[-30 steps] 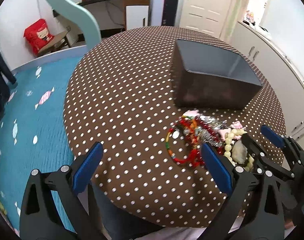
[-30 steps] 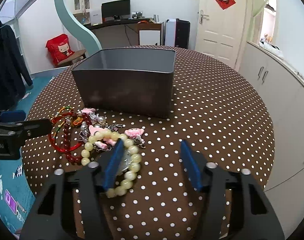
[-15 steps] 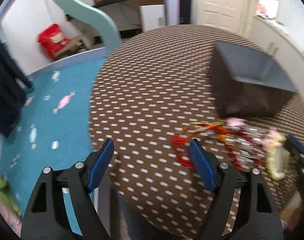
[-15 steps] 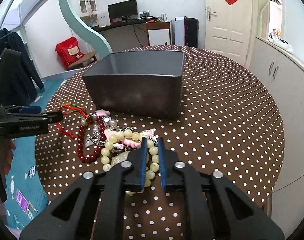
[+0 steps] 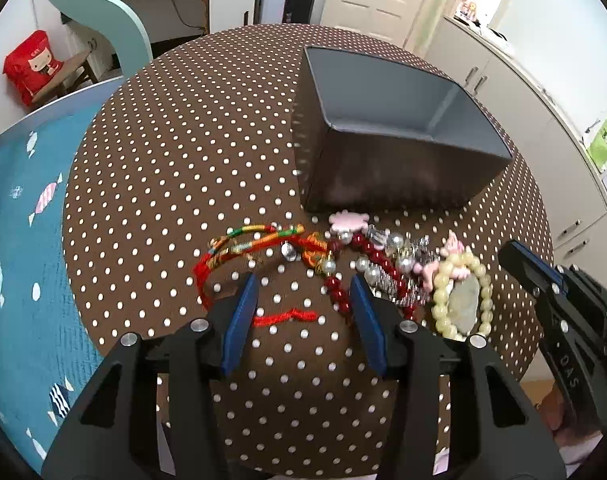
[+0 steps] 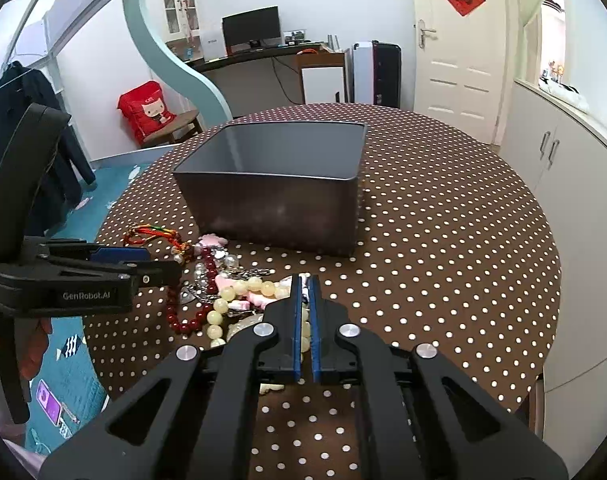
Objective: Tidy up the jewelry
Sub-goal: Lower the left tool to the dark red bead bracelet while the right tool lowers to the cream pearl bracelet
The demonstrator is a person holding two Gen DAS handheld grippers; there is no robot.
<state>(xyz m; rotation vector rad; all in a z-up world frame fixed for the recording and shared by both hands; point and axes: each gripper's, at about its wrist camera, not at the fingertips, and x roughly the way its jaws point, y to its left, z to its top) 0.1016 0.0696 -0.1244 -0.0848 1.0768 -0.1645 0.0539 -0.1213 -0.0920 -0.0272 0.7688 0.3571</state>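
1. Both grippers had changed since the earlier frames: the right gripper [image 6: 303, 312] had closed from wide apart to almost together, and the left gripper [image 5: 303, 304] had swung in over the left side of the jewelry pile [image 5: 343, 264] while its jaws had just been closing.
2. Right gripper state: blue pads nearly touching, clamped on the pale bead bracelet [image 6: 239, 300], with a bead visible in the slit between them.
3. Left gripper state: jaws half apart, straddling the red cord [image 5: 283, 316] and the dark red bead string [image 5: 335, 292]. No pad pressed on either item.
4. Jewelry location: all pieces lay tangled on the dotted tablecloth [image 5: 175, 152], just in front of the gray box [image 6: 279, 184].
5. Progress: the box interior appeared bare, so no piece had been stored. One bracelet was gripped but not lifted.
6. Remaining work, as judged: separate, lift and place every piece in the box.
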